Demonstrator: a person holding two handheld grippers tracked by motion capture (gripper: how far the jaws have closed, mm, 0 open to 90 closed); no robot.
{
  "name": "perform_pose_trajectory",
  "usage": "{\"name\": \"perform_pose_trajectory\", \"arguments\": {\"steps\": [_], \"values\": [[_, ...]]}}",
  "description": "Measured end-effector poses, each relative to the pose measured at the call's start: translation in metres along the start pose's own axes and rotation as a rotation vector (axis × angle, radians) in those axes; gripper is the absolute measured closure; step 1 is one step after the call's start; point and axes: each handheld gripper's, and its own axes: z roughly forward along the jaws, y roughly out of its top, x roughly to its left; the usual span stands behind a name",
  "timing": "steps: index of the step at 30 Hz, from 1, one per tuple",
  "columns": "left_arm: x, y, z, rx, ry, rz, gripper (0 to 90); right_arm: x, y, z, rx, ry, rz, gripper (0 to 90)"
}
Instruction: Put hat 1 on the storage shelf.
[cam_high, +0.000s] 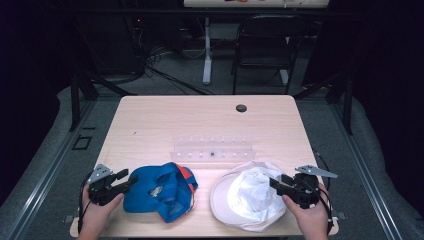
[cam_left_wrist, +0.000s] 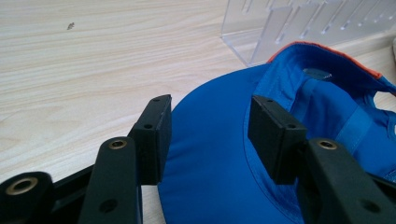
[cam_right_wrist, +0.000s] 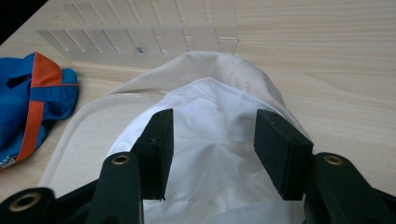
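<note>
**Two caps, neither gripped yet**

Both claws gape wide, holding nothing: left gripper straddles the blue cap brim, right gripper hovers over the white cap. Both caps lie on the table before the clear rack; everything remains.

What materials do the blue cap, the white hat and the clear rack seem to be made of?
Blue cap: smooth, slightly shiny woven fabric, probably synthetic, with stitched seams. White hat: matte cloth, maybe cotton, with a thin, creased white lining. Clear rack: transparent rigid plastic, likely acrylic, with slots and glossy edges.
</note>
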Motion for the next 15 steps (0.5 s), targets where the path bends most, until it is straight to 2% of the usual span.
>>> {"name": "perform_pose_trajectory", "arguments": {"steps": [3,5,7,11,15], "values": [[-0.001,0.000,0.001,0.008,-0.003,0.004,49.9,0.002,0.005,0.001,0.023,-0.004,-0.013,48.1],[-0.002,-0.001,0.002,-0.006,-0.005,0.002,49.7,0.004,0.011,0.002,0.051,-0.015,-0.036,48.0],[-0.003,-0.001,0.001,0.001,-0.007,0.006,49.7,0.005,0.017,0.003,0.091,-0.038,-0.065,48.2],[-0.003,-0.001,-0.001,0.011,-0.009,0.015,49.7,0.005,0.023,0.002,0.127,-0.049,-0.064,48.0],[-0.004,-0.002,-0.002,0.006,-0.006,0.013,49.7,0.002,0.031,0.002,0.187,-0.057,-0.055,47.9]]}}
